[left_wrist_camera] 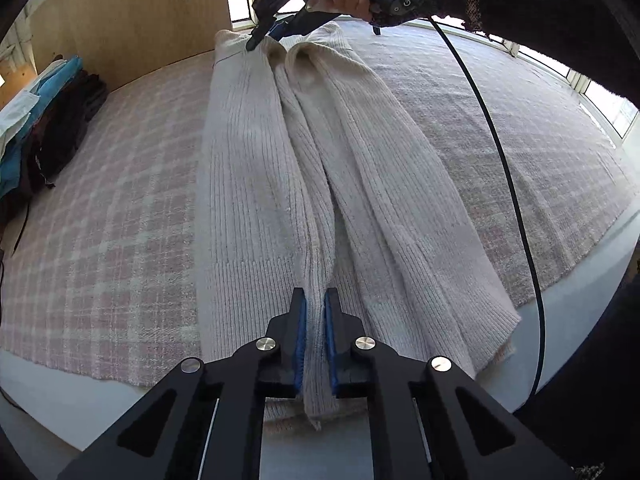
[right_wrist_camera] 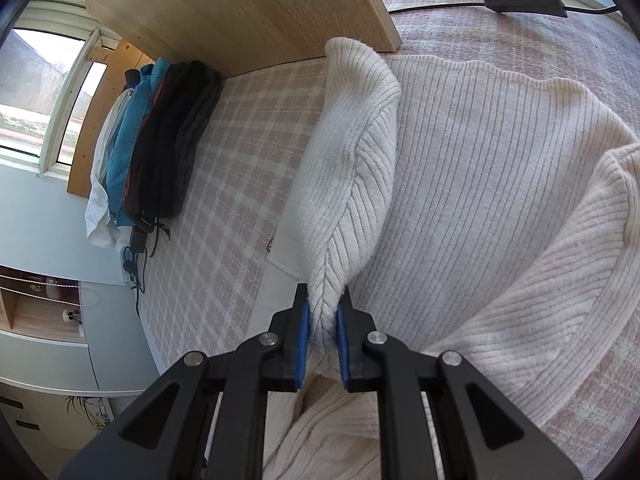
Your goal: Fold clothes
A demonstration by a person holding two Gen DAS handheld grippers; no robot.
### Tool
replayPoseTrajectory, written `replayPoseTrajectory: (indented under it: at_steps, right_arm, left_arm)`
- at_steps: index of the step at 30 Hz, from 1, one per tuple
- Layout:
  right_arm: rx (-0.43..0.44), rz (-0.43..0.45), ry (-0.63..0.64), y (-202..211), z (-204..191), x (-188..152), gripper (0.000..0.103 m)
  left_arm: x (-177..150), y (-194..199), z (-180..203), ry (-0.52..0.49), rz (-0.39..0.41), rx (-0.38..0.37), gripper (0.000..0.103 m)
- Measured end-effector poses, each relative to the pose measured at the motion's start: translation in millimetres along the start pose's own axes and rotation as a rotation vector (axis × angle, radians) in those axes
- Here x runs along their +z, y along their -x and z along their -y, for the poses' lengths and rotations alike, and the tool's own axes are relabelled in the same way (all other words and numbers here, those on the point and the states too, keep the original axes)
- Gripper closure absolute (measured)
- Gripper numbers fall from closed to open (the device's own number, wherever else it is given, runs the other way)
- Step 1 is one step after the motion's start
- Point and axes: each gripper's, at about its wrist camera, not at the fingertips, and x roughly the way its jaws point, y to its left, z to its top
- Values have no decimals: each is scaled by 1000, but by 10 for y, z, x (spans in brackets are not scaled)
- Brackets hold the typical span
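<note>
The checked blanket (left_wrist_camera: 100, 200) covers the bench, and the cream ribbed sweater (left_wrist_camera: 248, 160) lies along its middle, sides folded inward. A stack of clothes (right_wrist_camera: 160, 140) sits at the blanket's edge, out of the way. The left claw (left_wrist_camera: 316, 320) pinches the sweater's hem end and the right claw (right_wrist_camera: 323, 320) pinches its far end, likely to keep it taut for folding

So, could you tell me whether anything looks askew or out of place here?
Nothing stands out: the cream ribbed knit sweater lies lengthwise on the pink plaid cloth, pinched by the left gripper and right gripper.
</note>
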Motion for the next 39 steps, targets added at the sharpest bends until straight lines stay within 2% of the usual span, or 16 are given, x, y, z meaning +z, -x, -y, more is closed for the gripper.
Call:
replayPoseTrajectory:
  at_steps: [2, 3, 5, 8, 11, 14, 17, 20, 23, 27, 28, 30, 33, 35, 37, 39]
  right_arm:
    - [7, 10, 3, 8, -29, -4, 92]
    - [27, 20, 2, 28, -61, -6, 92]
    - [95, 46, 1, 101, -134, -9, 92]
    - [174, 85, 35, 223, -152, -51, 92]
    - [97, 56, 16, 106, 82, -101, 93]
    - [-18, 31, 50, -27, 203, -157, 92]
    - [-118, 16, 103, 32, 77, -136, 83]
    - [-215, 107, 172, 286, -148, -94, 81]
    - [-192, 208, 257, 456, -396, -21, 81]
    - [-156, 152, 219, 138, -419, 256, 81]
    - [-185, 132, 206, 7, -362, 350, 81]
    - [-334, 135, 179, -173, -186, 527, 84]
    - [-282, 175, 56, 12, -25, 653, 84]
    - [-265, 215, 54, 264, -80, 575, 82]
    - [-184, 251, 57, 600, -160, 388, 78]
    - [-96, 293, 47, 982, -221, 108, 58]
  left_arm:
    - [21, 100, -87, 0, 7, 15, 96]
    - [35, 181, -142, -9, 13, 52, 96]
    - [78, 388, -264, -17, 22, 110, 96]
    - [98, 531, -287, -18, 44, 133, 96]
    - [11, 221, -98, -35, -12, 51, 96]
    - [-102, -26, 178, -84, -73, 20, 94]
    - [-45, -19, 204, -55, -70, -27, 72]
    - [25, 125, 146, -25, -51, -62, 73]
    - [108, 276, 68, 10, -15, -90, 72]
    - [206, 198, 12, 13, -9, -98, 72]
    - [142, 152, 27, 10, -22, -100, 72]
    - [100, -17, 37, 9, -56, -135, 72]
    - [23, -51, 27, -2, -93, -147, 73]
    - [37, 33, 13, -5, -81, -172, 73]
    - [61, 180, -69, 6, -56, -180, 72]
    - [80, 329, -202, 23, -28, -176, 71]
